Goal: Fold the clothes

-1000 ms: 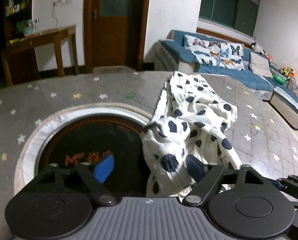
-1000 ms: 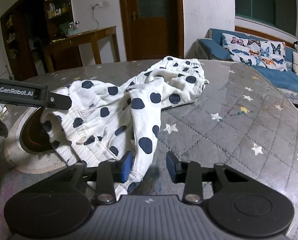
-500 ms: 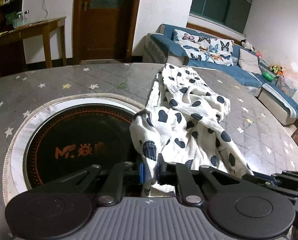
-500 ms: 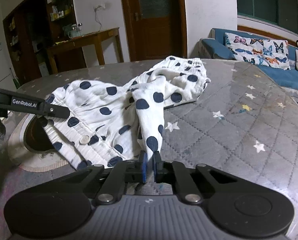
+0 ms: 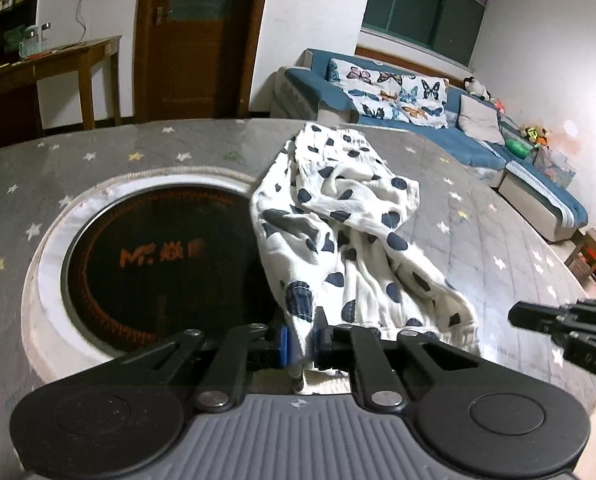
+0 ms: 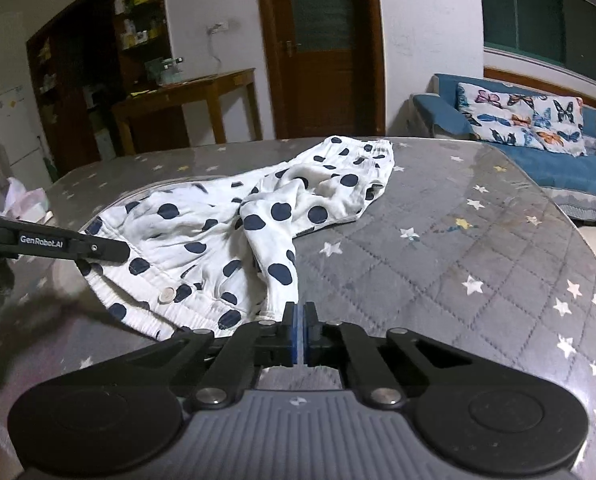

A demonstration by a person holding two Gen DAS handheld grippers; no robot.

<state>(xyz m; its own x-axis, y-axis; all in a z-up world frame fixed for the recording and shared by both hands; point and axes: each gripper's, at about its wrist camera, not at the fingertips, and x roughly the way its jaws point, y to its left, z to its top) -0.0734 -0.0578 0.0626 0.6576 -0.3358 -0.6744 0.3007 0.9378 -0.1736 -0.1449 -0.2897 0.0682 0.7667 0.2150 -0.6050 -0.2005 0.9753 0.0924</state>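
in the left wrist view, the left gripper (image 5: 302, 334) is sitting at the near edge of the scene with its blue-padded fingers (image 5: 283, 340) drawn together and pinching a fold of the white garment with dark polka dots (image 5: 350, 236). the cloth is running up from the pads and spreading in a crumpled heap over the grey star-patterned table cover (image 5: 498, 248), with its left edge hanging over the round black cooktop (image 5: 158, 264) that is set into the table inside a pale ring. the tips of the right gripper (image 5: 538, 318) are poking in from the right edge, close to the garment's near hem. beyond the table a blue sofa (image 5: 418, 120) with a butterfly-print pillow, a wooden door (image 5: 198, 40) and a wooden side table (image 5: 54, 68) are standing along the walls. in the right wrist view, the right gripper (image 6: 301, 332) is showing its jaws pressed together, clamping a thin corner of the same garment (image 6: 234, 232), which is trailing from the pads up and away across the table cover (image 6: 458, 272). a white button (image 6: 167, 294) is lying near the ribbed hem on the near left. the left gripper's finger (image 6: 74, 246), lettered in white, is reaching in from the left edge and meeting the garment's left edge.
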